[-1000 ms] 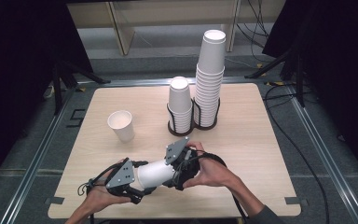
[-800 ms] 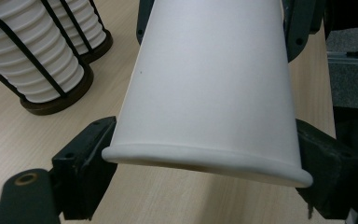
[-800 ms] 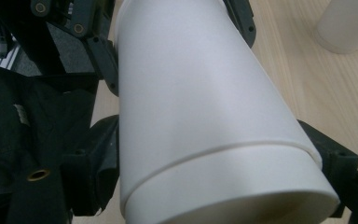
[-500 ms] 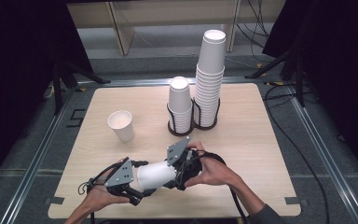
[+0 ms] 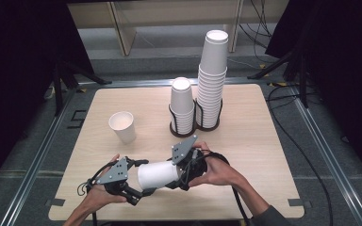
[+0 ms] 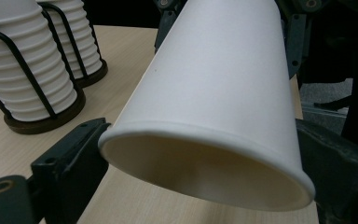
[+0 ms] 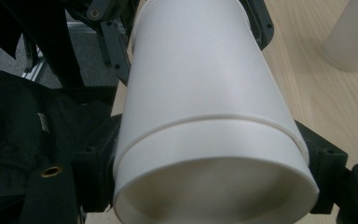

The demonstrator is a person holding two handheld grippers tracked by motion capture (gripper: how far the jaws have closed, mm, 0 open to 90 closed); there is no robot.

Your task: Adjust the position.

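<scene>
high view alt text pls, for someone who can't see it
Two hand-held grippers, left and right, have a white paper cup lying sideways between them above a wooden table. Behind stand one upright cup and two racked cup stacks.

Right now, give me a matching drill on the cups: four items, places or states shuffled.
Things:
1 tall stack
2 short stack
3 lone cup
4 held cup

Places or states:
A lying level, off the table
B upright, alone on the table's left side
C in the left ring of the wire holder
D in the right ring of the wire holder

Pairs: 1-D, 2-C, 3-B, 4-A
</scene>
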